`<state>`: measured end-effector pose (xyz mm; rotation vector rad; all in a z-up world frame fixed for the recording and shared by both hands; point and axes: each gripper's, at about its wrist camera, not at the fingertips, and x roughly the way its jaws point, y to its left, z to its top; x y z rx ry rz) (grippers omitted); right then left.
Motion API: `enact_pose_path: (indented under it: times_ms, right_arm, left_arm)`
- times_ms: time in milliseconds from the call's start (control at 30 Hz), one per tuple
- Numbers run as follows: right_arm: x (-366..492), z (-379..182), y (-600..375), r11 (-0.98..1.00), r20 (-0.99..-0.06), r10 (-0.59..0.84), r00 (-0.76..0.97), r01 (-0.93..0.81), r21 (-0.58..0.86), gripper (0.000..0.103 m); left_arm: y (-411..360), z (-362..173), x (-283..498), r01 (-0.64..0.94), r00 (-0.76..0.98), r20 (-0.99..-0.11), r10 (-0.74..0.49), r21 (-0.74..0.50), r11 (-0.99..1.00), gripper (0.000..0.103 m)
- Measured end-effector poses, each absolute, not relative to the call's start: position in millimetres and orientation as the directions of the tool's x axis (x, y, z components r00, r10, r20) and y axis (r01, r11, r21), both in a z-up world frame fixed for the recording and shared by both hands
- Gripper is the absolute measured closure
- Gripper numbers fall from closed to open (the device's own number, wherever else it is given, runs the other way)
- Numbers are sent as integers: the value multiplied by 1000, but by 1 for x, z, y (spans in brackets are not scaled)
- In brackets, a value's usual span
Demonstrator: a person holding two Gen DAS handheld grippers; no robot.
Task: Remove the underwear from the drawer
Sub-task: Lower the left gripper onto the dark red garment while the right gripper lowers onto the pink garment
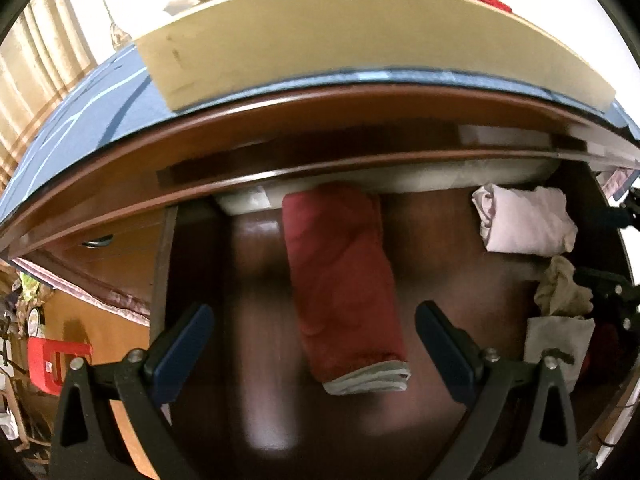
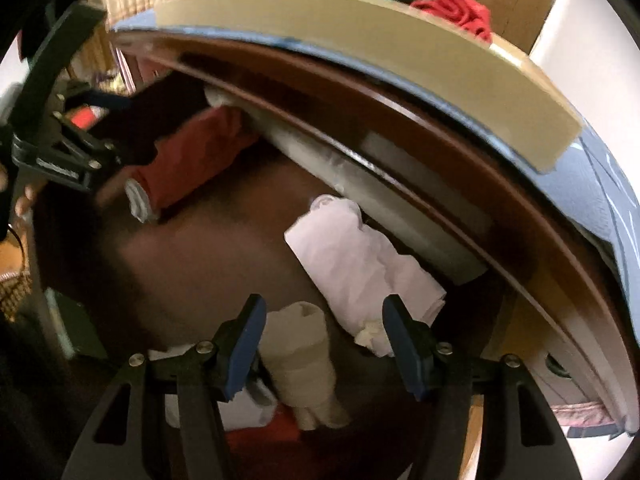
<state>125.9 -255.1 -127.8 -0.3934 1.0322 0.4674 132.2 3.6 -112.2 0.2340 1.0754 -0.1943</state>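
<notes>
Down inside the open drawer, a rolled red pair of underwear lies at about twelve o'clock from the left tongs, whose jaws stand apart and empty on either side of it. Over at three o'clock sit a pale lilac roll and a cream roll — the right tongs hover above these, jaws apart too, gripping nothing. Risk, as I judge it: the right jaws straddle the cream roll with the lilac one just beside, so closing could snag both, or pinch loose fabric and unroll it. The desk edge overhangs closely — a lifted wrist might knock it.
</notes>
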Motion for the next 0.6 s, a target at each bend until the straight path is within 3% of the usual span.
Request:
enact_pose_path:
  times_ms: [600]
  right_arm:
    - [163, -174, -243, 783, -914, -34, 404, -558, -275, 40]
  left_arm:
    - [-26, -155, 157, 349, 291, -955, 52, 157, 924, 1]
